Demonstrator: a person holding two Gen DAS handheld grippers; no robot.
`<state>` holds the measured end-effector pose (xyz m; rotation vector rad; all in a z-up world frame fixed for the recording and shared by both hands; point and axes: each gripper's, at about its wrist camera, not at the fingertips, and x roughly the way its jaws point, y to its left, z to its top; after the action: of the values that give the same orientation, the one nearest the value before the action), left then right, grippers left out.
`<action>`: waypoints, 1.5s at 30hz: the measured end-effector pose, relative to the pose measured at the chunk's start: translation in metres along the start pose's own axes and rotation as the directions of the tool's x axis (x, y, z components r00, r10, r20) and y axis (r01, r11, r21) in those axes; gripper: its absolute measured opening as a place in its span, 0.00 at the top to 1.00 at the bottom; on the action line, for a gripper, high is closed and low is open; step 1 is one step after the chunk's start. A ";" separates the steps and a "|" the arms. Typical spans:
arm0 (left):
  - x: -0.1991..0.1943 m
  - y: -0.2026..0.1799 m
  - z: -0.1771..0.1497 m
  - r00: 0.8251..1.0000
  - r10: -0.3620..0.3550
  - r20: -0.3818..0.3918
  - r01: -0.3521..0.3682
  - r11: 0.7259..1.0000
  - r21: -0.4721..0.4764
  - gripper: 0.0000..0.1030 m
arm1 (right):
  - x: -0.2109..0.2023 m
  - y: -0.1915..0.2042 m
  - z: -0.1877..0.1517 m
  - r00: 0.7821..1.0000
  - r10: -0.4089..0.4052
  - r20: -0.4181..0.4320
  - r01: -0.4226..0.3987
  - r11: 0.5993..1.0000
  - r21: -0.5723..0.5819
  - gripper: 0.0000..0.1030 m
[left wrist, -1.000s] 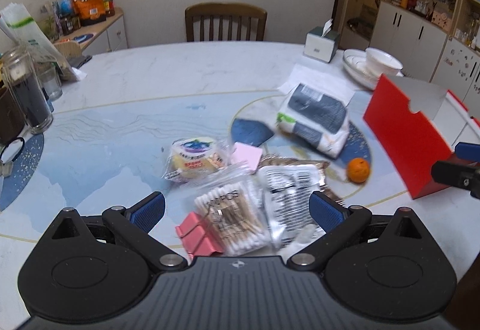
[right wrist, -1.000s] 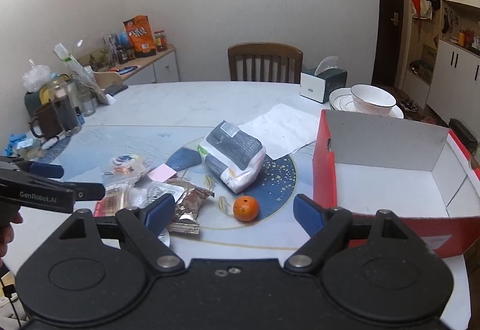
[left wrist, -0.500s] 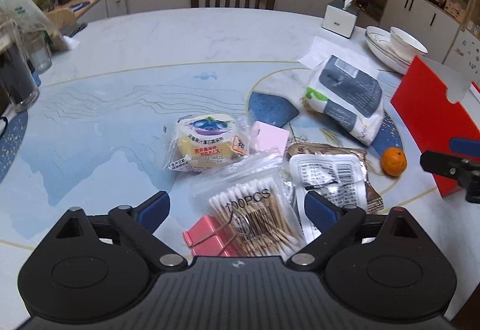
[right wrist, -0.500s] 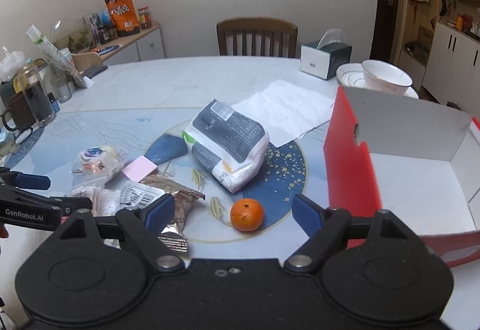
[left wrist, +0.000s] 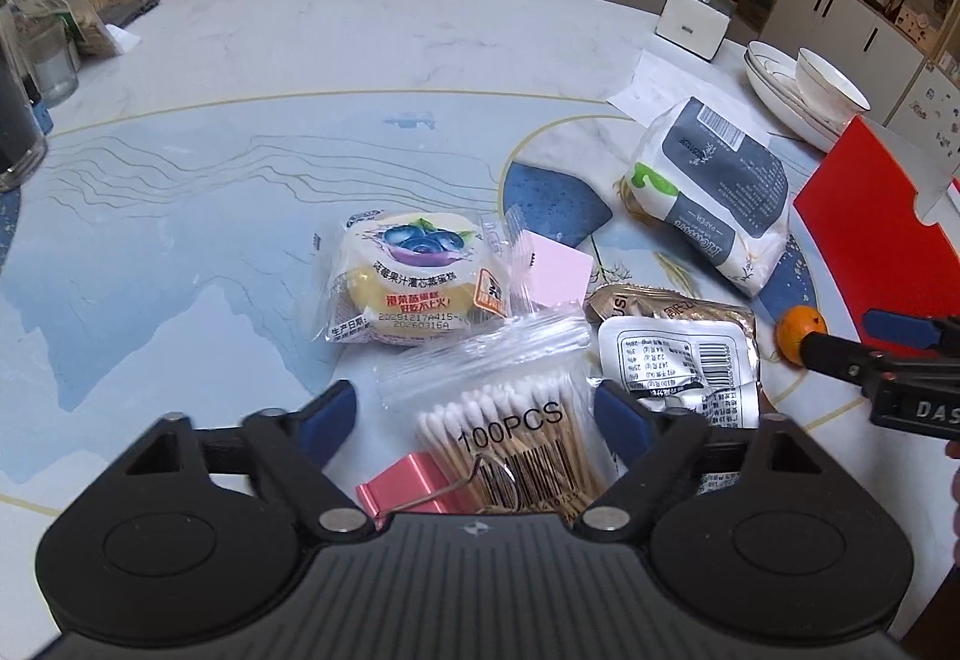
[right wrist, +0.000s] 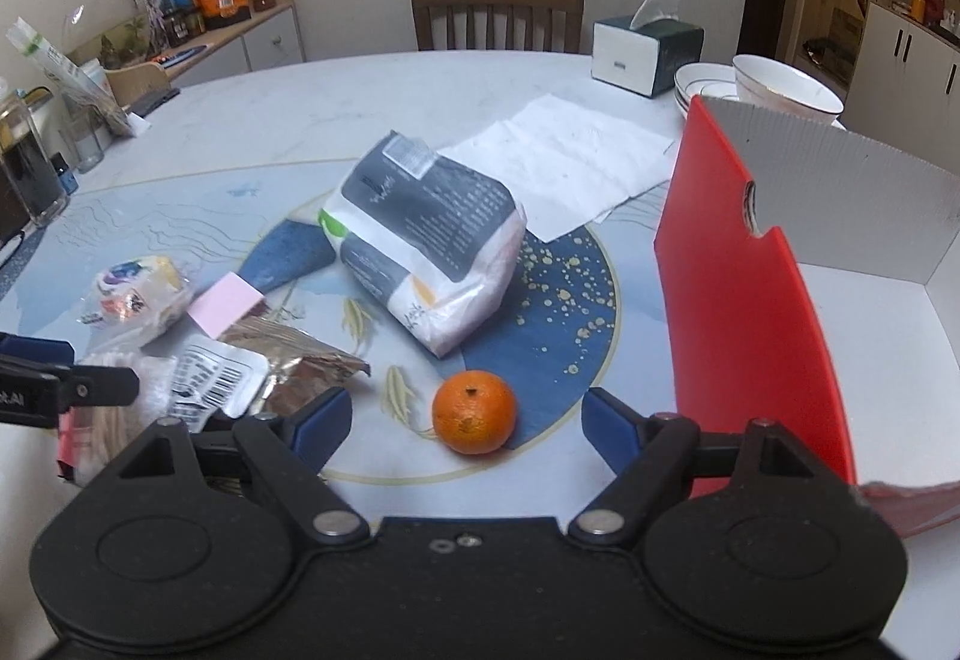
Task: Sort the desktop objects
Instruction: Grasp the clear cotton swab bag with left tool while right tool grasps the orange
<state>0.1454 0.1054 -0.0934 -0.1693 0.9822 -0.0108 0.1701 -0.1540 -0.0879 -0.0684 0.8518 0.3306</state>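
Swabs (left wrist: 510, 444), bagged, lie on the table (left wrist: 240, 132) between the pads of the left claw (left wrist: 474, 411), whose jaws have just been closing but are not yet pressed on; the orange (right wrist: 474, 411) is framed by the right claw (right wrist: 465, 417), held apart, probably for the box (right wrist: 750, 300).

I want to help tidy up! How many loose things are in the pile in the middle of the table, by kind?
Snack packets: 3, the blueberry cake, the white packet and the foil packet under it
Tissue pack: 1
Cotton swab bag: 1
Pink sticky notes: 1
Pink clip: 1
Orange: 1
Total: 8
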 end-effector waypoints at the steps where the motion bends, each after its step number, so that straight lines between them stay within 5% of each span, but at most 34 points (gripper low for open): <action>1: 0.001 0.001 0.001 1.000 -0.004 -0.007 0.004 1.000 -0.003 0.27 | 0.002 0.000 0.000 1.000 -0.001 -0.005 0.001 1.000 0.000 0.21; 10: 0.007 0.006 0.004 0.999 -0.034 -0.024 0.033 0.999 -0.024 0.36 | 0.021 -0.002 0.003 0.999 -0.006 -0.048 0.006 1.000 0.001 0.31; 16: 0.008 0.008 0.007 0.997 -0.075 -0.036 0.074 0.997 -0.038 0.49 | 0.028 0.002 0.004 0.997 -0.002 -0.075 0.001 1.000 -0.007 0.48; 25: 0.003 0.011 0.012 0.992 -0.127 -0.027 0.125 0.991 -0.054 0.53 | 0.031 0.002 0.007 0.996 -0.016 -0.088 0.015 1.000 -0.011 0.67; 45: -0.038 0.000 0.031 0.972 -0.231 0.046 0.231 0.973 0.012 0.54 | -0.031 0.000 0.023 1.000 -0.027 -0.014 0.027 1.000 0.013 0.67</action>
<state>0.1502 0.1131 -0.0452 -0.2761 0.9107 -0.2227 0.1680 -0.1577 -0.0495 -0.0695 0.8656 0.2992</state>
